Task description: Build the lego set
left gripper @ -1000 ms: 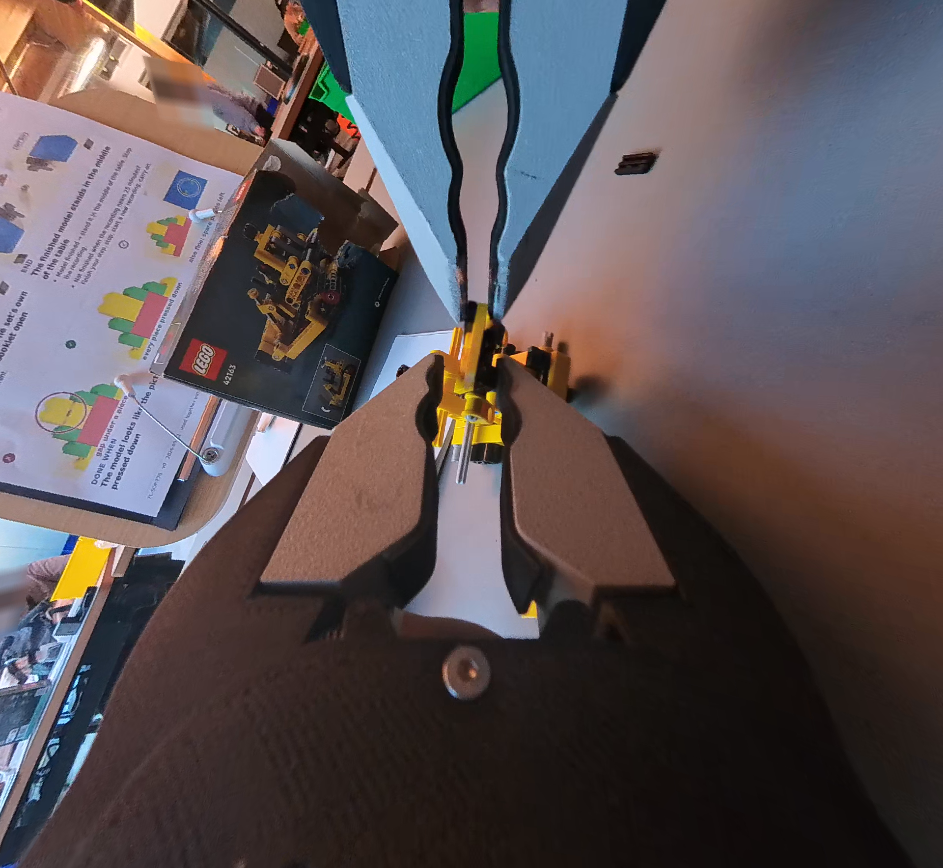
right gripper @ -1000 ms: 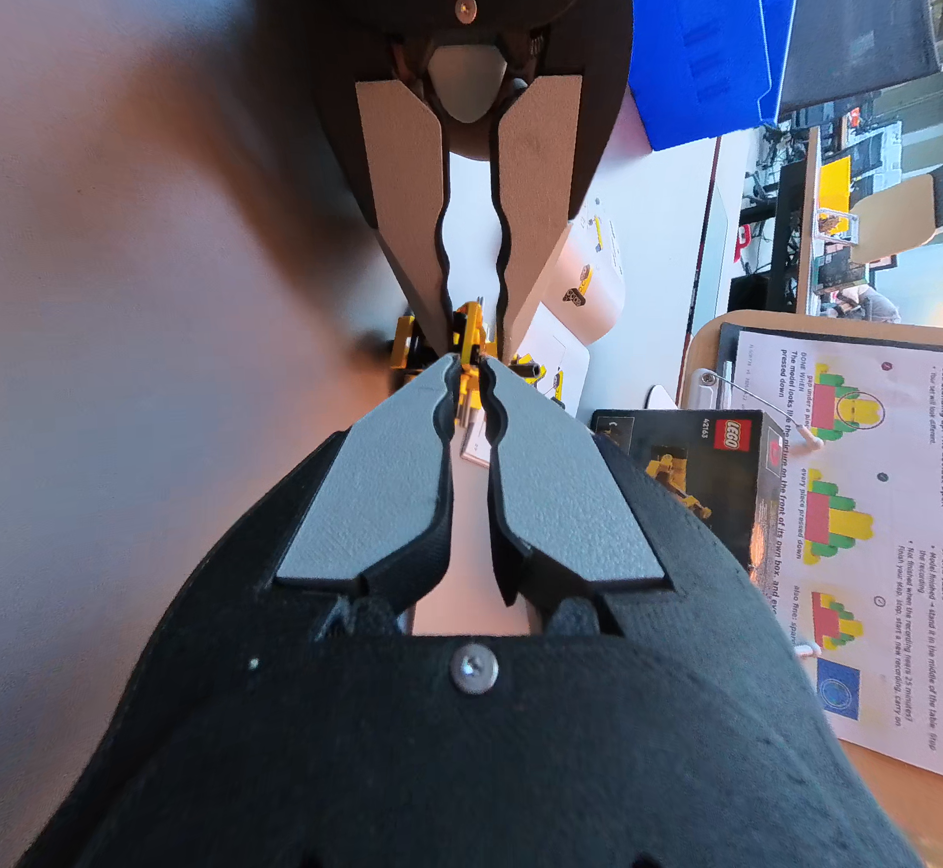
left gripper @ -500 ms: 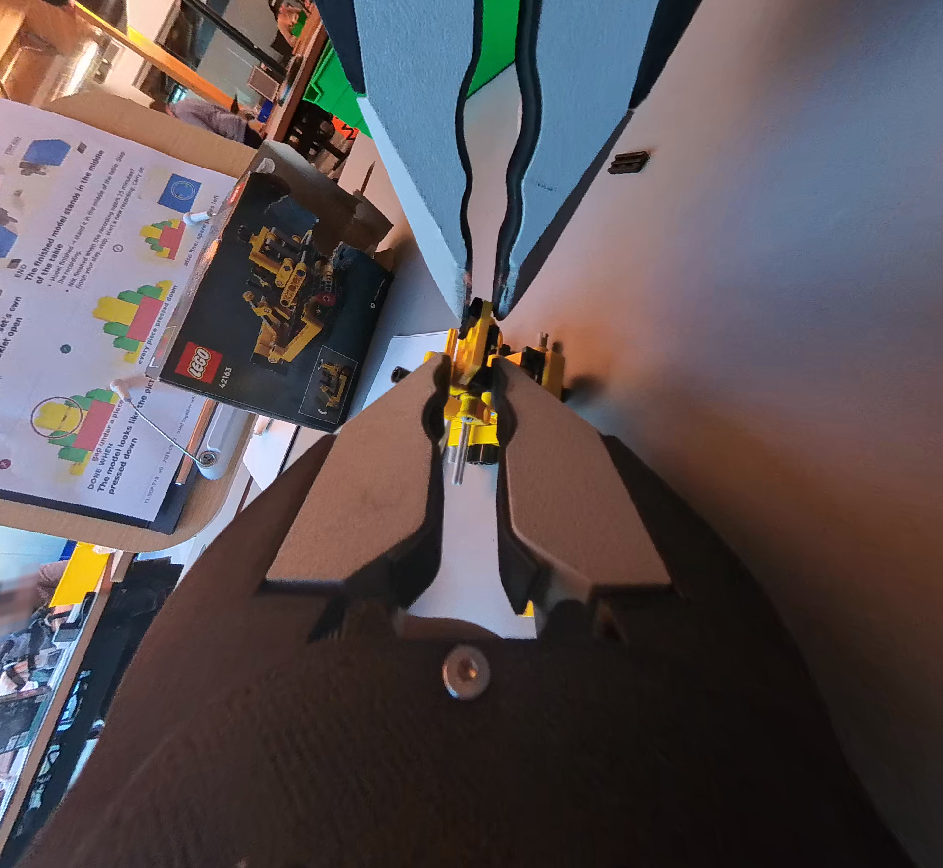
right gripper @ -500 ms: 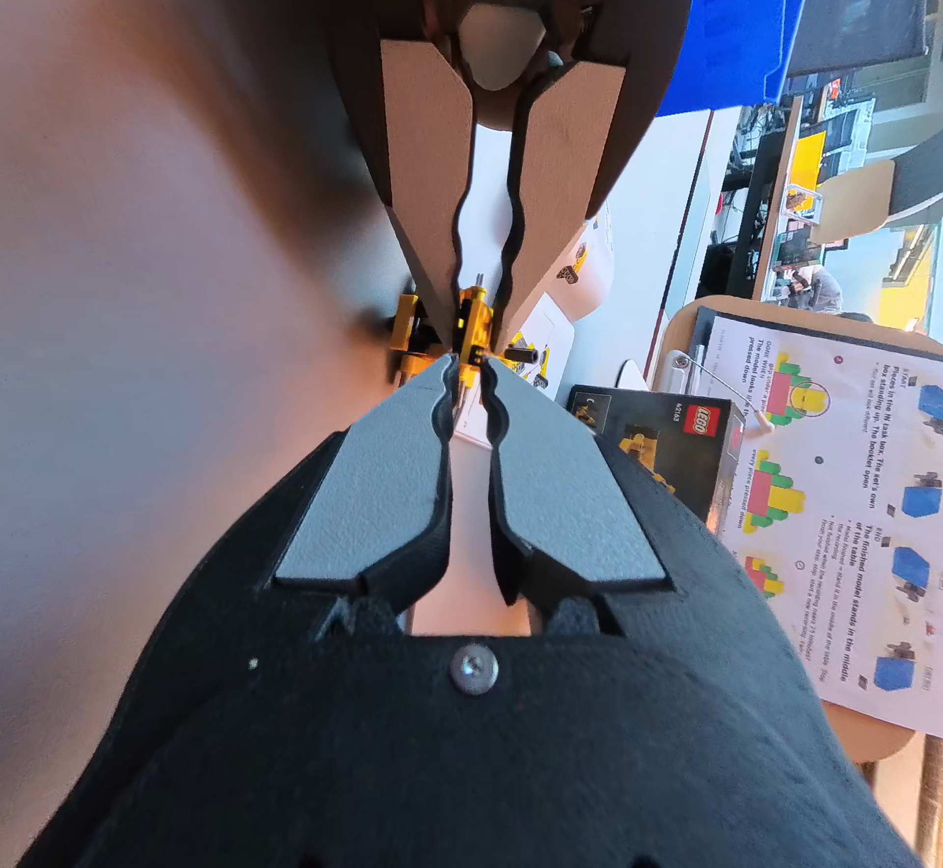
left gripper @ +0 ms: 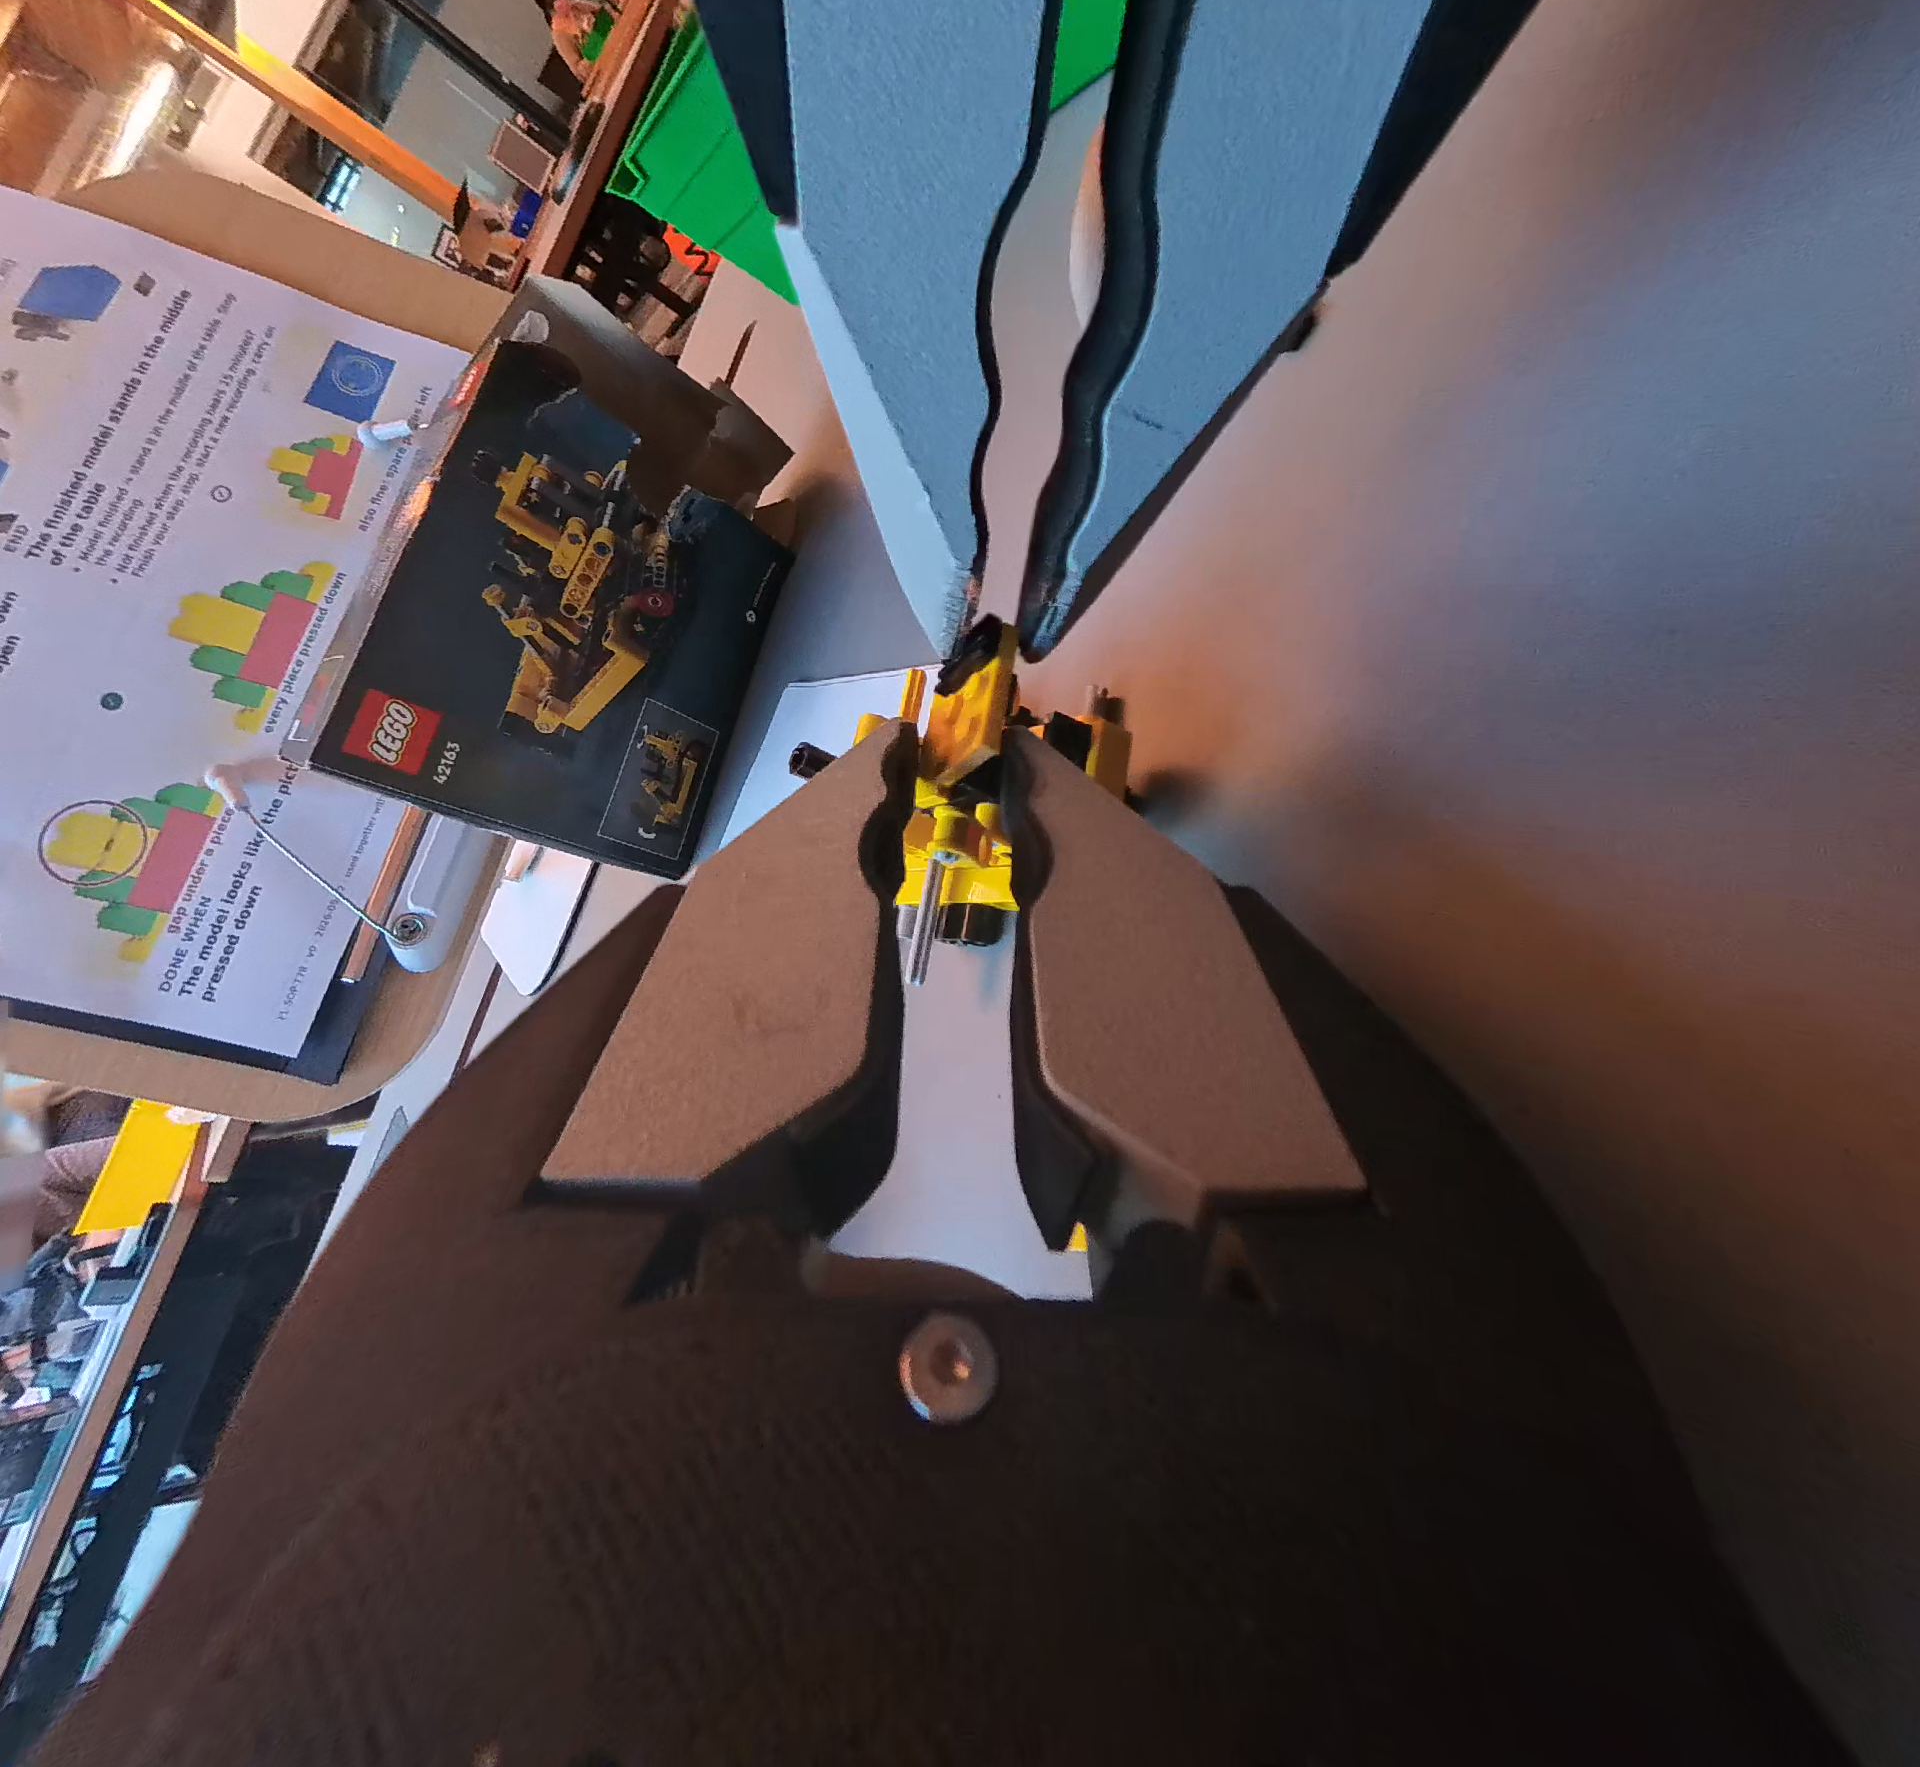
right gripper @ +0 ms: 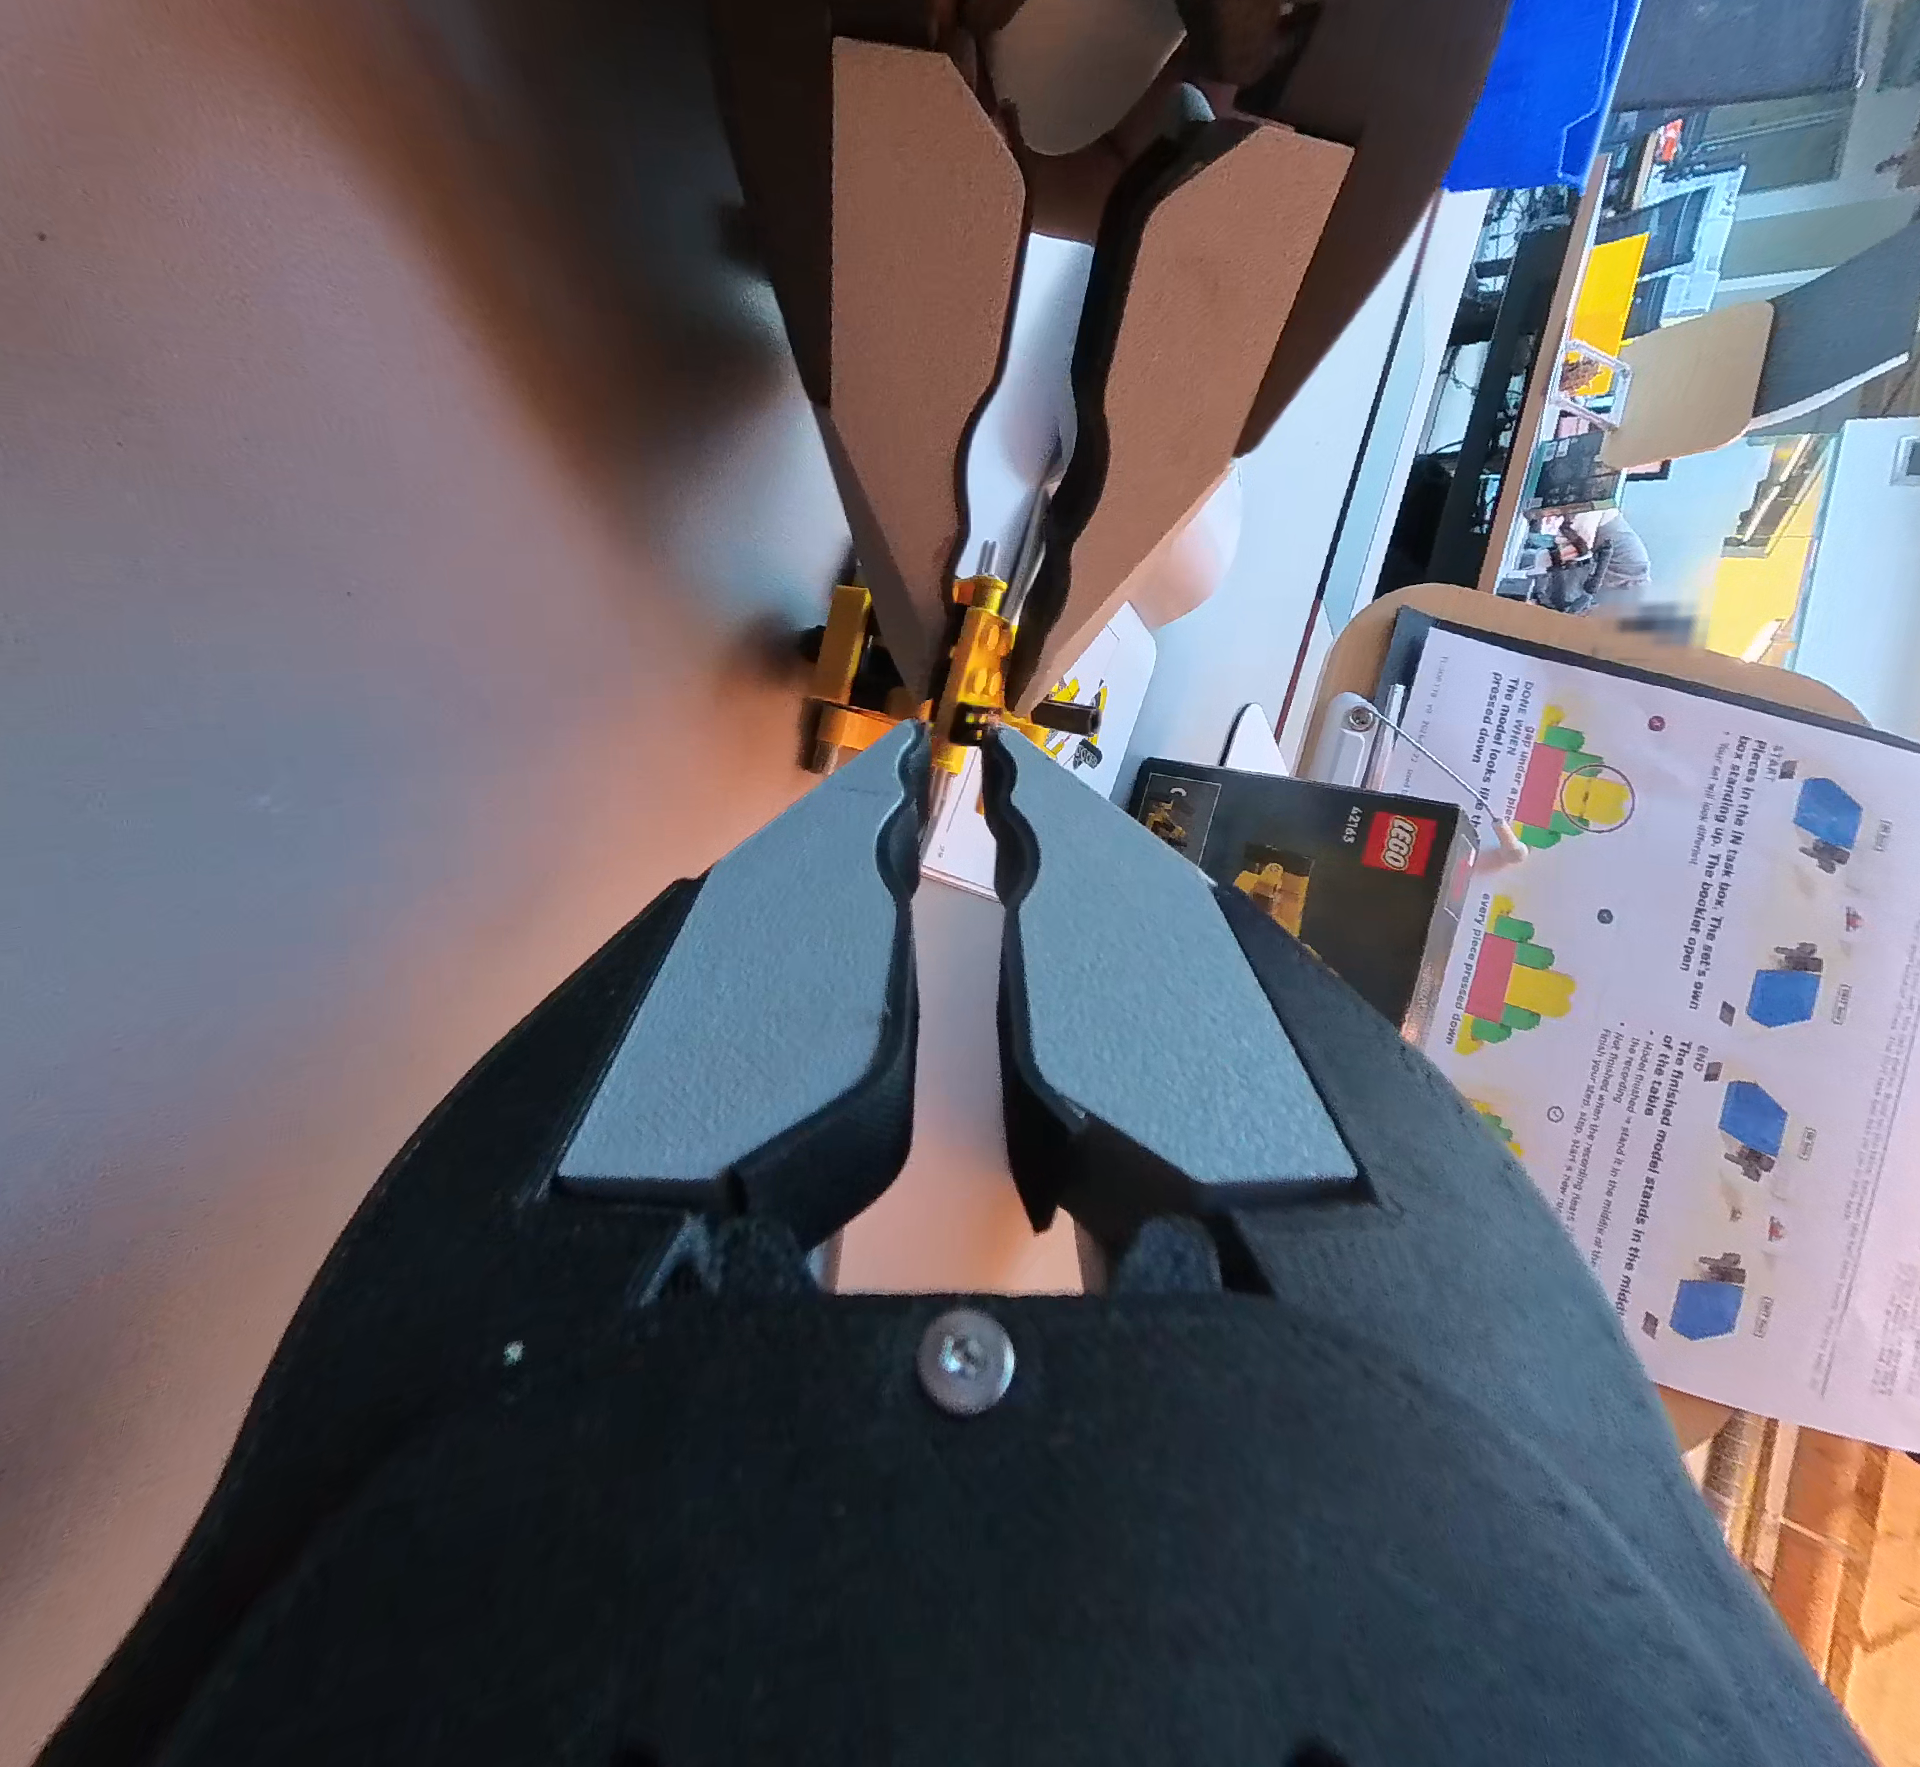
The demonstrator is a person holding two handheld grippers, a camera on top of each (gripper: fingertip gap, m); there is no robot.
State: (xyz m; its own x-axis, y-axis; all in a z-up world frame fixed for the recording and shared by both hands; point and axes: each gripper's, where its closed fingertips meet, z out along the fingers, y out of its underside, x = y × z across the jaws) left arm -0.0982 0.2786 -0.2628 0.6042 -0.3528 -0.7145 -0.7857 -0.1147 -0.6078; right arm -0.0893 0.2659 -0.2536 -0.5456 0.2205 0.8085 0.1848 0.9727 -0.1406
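Note:
A small yellow and black lego assembly [left gripper: 961, 782] with a grey axle [left gripper: 920, 933] sticking out hangs between both grippers above the table. My left gripper [left gripper: 956, 751], with brown fingers, is shut on its middle. My right gripper [right gripper: 951, 746], with grey fingers, meets it head-on and is shut on the assembly's [right gripper: 971, 668] far end, where a black piece sits. In the left wrist view the right gripper [left gripper: 997, 637] comes down from the top. In the right wrist view the left gripper [right gripper: 971, 673] does the same.
The black lego box [left gripper: 551, 616] stands beside a printed instruction sheet on a clipboard [left gripper: 156, 595]. A white booklet [left gripper: 821, 730] lies under the assembly. The pale table [left gripper: 1558, 782] runs alongside. A blue bin [right gripper: 1558, 24] and a green bin [left gripper: 707, 148] stand behind. Left and right tips are no more than a few centimetres apart.
Both grippers have stayed shut on the assembly. The pair has tilted and shifted a little, so the box and sheet sit differently in both views.

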